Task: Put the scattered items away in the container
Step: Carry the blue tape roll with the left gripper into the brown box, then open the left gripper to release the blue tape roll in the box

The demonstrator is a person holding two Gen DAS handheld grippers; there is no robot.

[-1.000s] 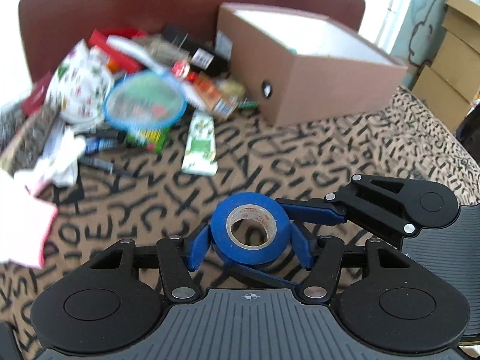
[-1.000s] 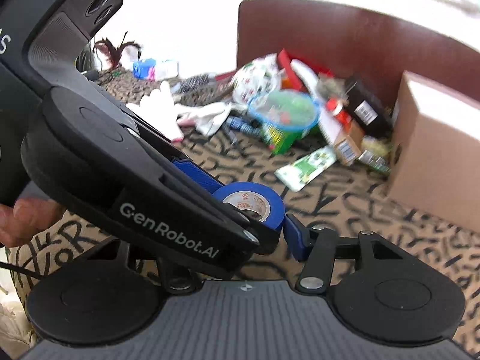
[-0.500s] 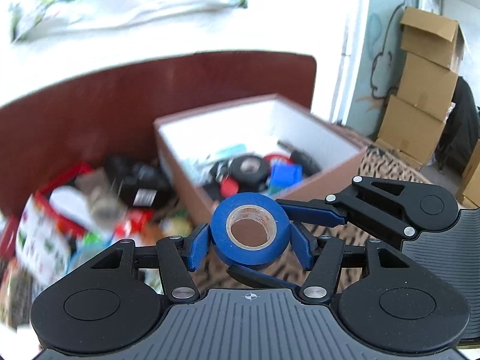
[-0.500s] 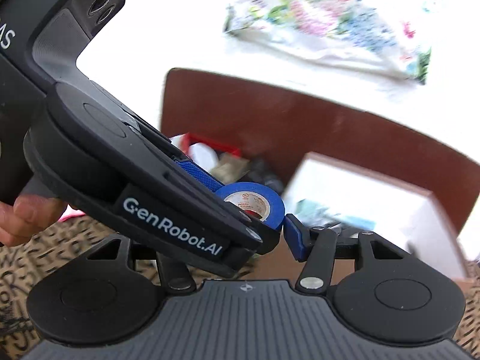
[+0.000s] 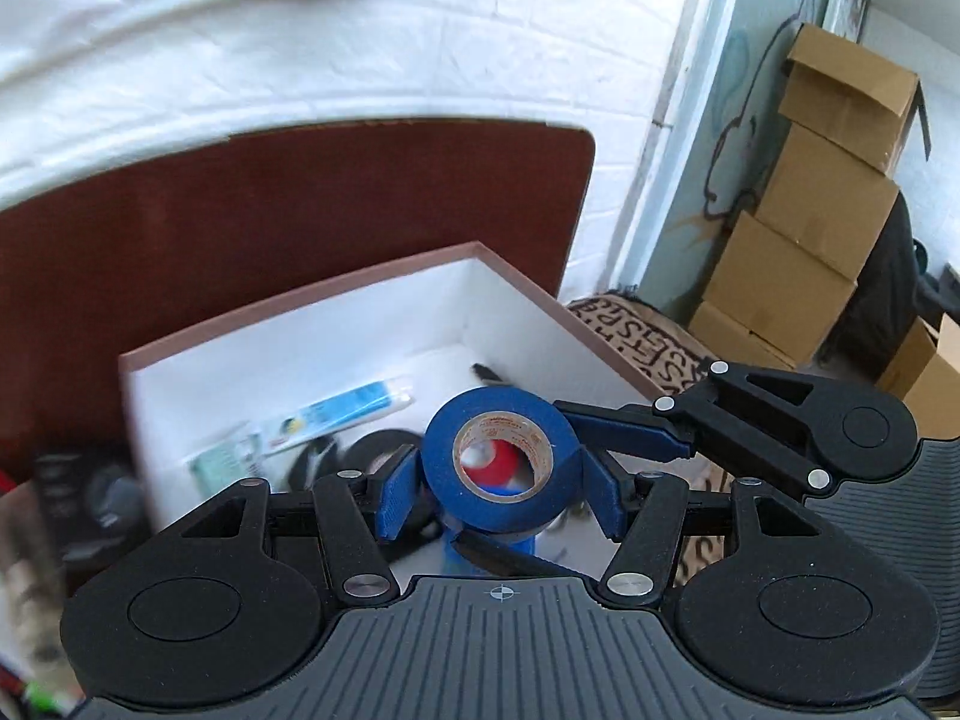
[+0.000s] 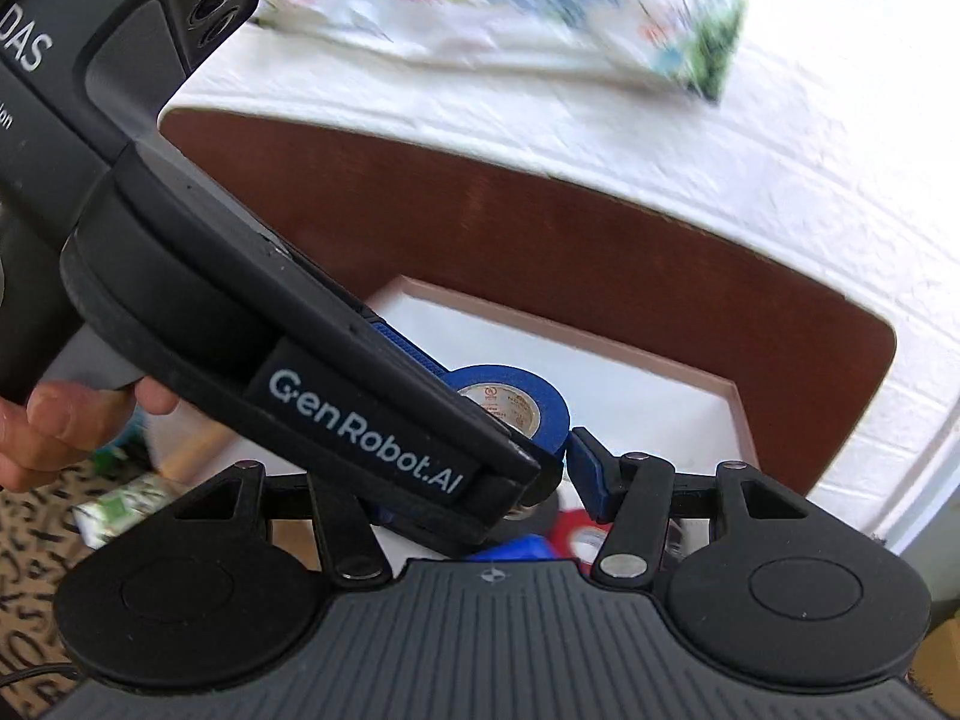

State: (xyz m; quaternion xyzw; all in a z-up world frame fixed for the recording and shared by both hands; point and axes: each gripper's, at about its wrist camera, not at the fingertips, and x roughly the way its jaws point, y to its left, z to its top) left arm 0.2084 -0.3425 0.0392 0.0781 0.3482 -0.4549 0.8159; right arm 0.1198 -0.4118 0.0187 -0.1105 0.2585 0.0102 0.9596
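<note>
A blue tape roll [image 5: 503, 461] is clamped between the blue pads of my left gripper [image 5: 501, 489], held over the open brown box [image 5: 300, 300] with a white inside. My right gripper [image 5: 672, 438] reaches in from the right and its blue fingers [image 5: 624, 427] also press the roll. In the right wrist view the roll [image 6: 519, 405] sits between my right gripper's pads [image 6: 591, 471], with the left gripper's body [image 6: 360, 420] crossing in front. The box [image 6: 600, 354] holds black tape, a red roll [image 6: 573, 531], a blue item and a tube.
A dark red headboard [image 5: 300, 198] stands behind the box. Stacked cardboard boxes [image 5: 798, 228] are at the right. Loose items lie left of the box [image 5: 78, 510] on the patterned cover [image 5: 630, 330]. A green packet [image 6: 120, 510] lies at lower left.
Both grippers have carried the blue tape roll up from the patterned cover and over to the open box; the roll now hangs above the box's inside.
</note>
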